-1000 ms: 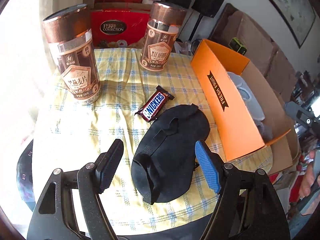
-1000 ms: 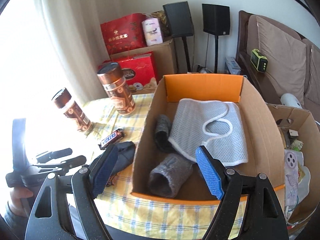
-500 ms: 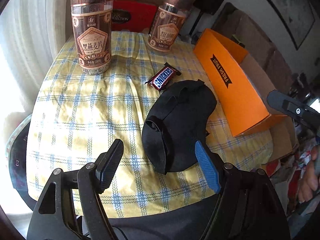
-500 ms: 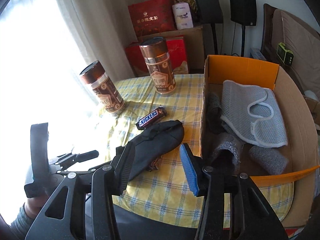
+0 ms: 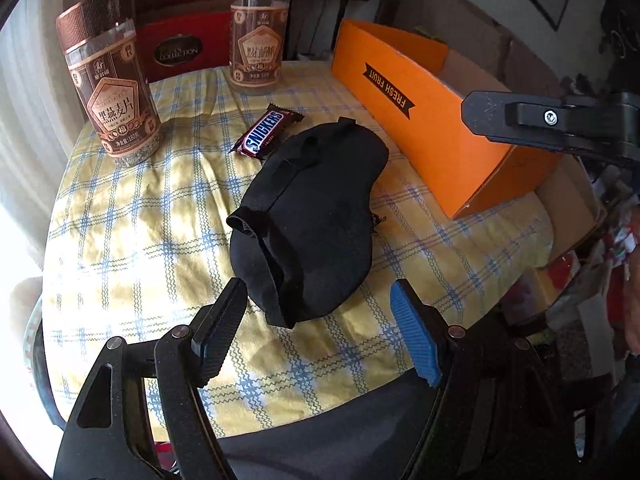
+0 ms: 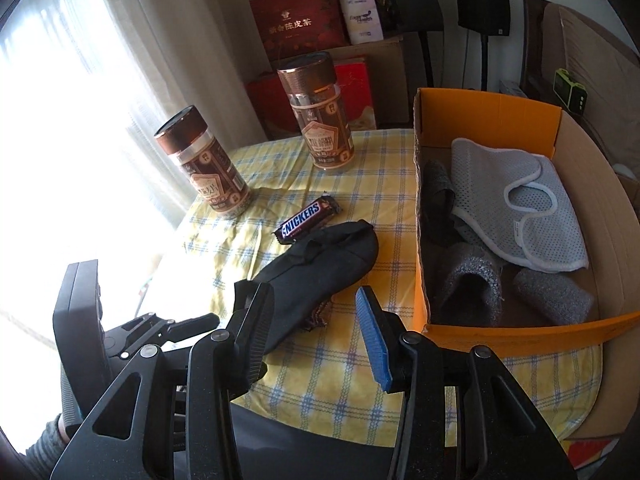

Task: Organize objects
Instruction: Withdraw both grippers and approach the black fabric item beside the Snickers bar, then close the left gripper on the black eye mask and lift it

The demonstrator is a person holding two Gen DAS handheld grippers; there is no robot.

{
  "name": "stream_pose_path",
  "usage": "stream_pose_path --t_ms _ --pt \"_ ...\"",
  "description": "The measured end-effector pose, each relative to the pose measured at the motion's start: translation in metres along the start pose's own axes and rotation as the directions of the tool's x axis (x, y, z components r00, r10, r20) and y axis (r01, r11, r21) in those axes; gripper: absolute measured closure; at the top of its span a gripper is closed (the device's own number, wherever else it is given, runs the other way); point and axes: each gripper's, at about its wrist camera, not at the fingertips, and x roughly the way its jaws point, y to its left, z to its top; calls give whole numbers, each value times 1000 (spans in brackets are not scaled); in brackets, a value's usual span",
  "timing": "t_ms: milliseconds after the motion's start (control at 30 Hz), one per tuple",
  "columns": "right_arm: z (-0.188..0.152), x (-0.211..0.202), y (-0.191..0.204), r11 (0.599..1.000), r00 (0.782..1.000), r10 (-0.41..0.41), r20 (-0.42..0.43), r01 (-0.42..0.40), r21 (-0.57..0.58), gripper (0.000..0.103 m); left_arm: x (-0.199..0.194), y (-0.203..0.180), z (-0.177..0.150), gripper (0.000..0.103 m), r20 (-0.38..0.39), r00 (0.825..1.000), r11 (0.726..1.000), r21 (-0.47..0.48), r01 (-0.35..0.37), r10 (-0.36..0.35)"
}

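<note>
A black cloth pouch (image 5: 312, 216) lies on the yellow checked tablecloth (image 5: 140, 232); it also shows in the right wrist view (image 6: 316, 268). A Snickers bar (image 5: 266, 134) lies just beyond it, also in the right wrist view (image 6: 306, 220). An orange cardboard box (image 6: 492, 120) at the right holds a grey mesh mask (image 6: 516, 208) and grey knit pieces (image 6: 472, 288). My left gripper (image 5: 320, 332) is open, just short of the pouch's near end. My right gripper (image 6: 316, 332) is open at the pouch's near end, left of the box.
Two brown oat canisters (image 5: 108, 88) (image 5: 260, 32) stand at the back of the table. The orange box side (image 5: 432, 120) reads FRESH FRUIT. Red gift boxes (image 6: 304, 24), speakers and a sofa are behind. The table's front edge is close below both grippers.
My right gripper has swung left from over the box to the pouch and come closer. My left gripper has shifted a little nearer the pouch. The objects have not moved.
</note>
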Motion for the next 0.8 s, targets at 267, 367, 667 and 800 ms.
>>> stream_pose_path --t_ms 267,367,667,800 --pt "-1 3 0 1000 1000 0 -4 0 11 58 18 -17 0 65 -3 996 990 106 -93 93" --pt "-1 3 0 1000 1000 4 -3 -4 14 58 16 -21 1 84 8 997 989 126 -82 82" --pt "-1 3 -1 1000 1000 11 6 -11 24 58 -20 23 28 95 82 979 965 -172 197 -185" --pt "-1 5 3 1000 1000 17 3 -17 16 58 -27 73 27 95 155 918 826 -401 397 -366"
